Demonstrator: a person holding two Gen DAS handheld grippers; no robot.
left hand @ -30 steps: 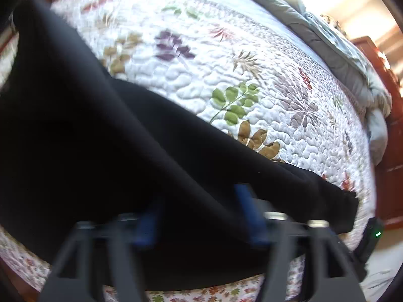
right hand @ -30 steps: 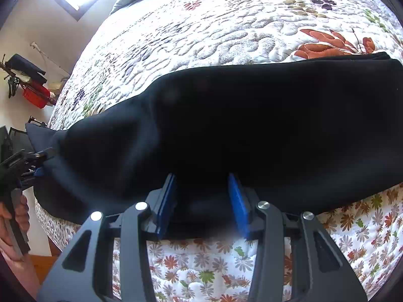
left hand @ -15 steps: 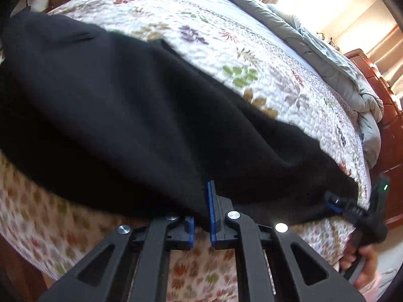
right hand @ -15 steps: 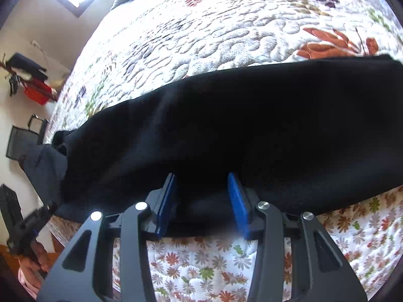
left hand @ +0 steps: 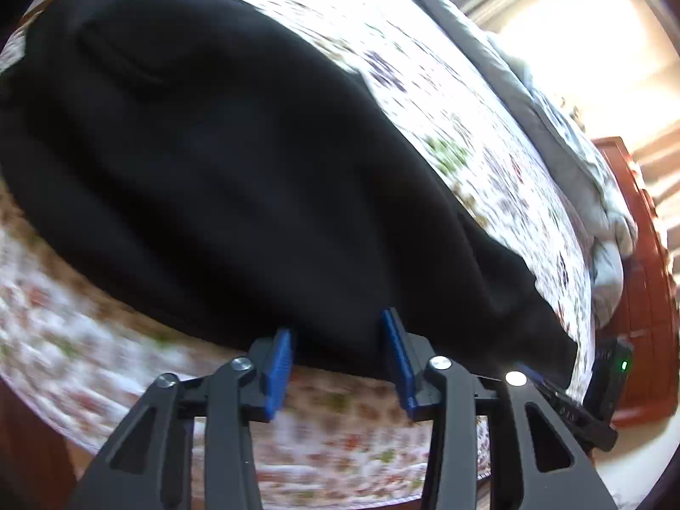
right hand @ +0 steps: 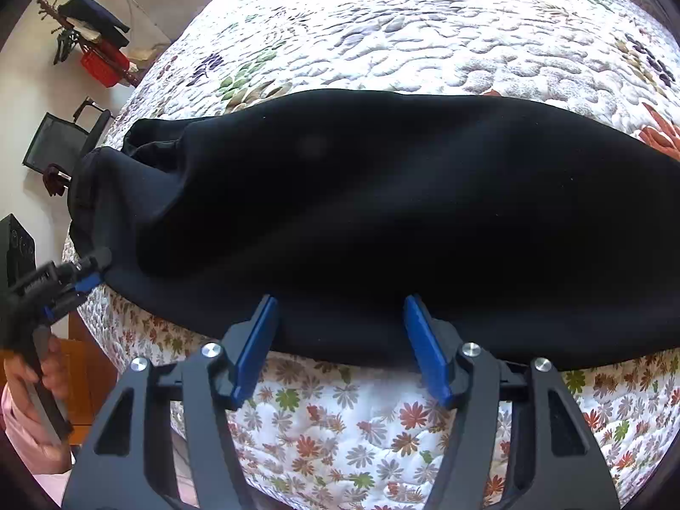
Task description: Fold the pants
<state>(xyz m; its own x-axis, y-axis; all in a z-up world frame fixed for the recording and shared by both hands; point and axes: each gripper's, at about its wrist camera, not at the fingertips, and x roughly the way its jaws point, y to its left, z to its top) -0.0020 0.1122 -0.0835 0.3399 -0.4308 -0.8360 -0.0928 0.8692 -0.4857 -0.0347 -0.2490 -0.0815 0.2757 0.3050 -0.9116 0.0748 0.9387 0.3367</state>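
Black pants [right hand: 382,212]: laid lengthwise along floral quilt's [right hand: 425,42] near edge. Left gripper [left hand: 338,355], right gripper [right hand: 340,331]: jaws spread, empty, at hem edge. Lengthwise fold seemingly laid; next, regrip ends for crosswise fold.

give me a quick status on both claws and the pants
Left claw open at near hem. Right claw open, same edge. Black pants lie lengthwise on floral quilt, unheld. Nothing blocking.
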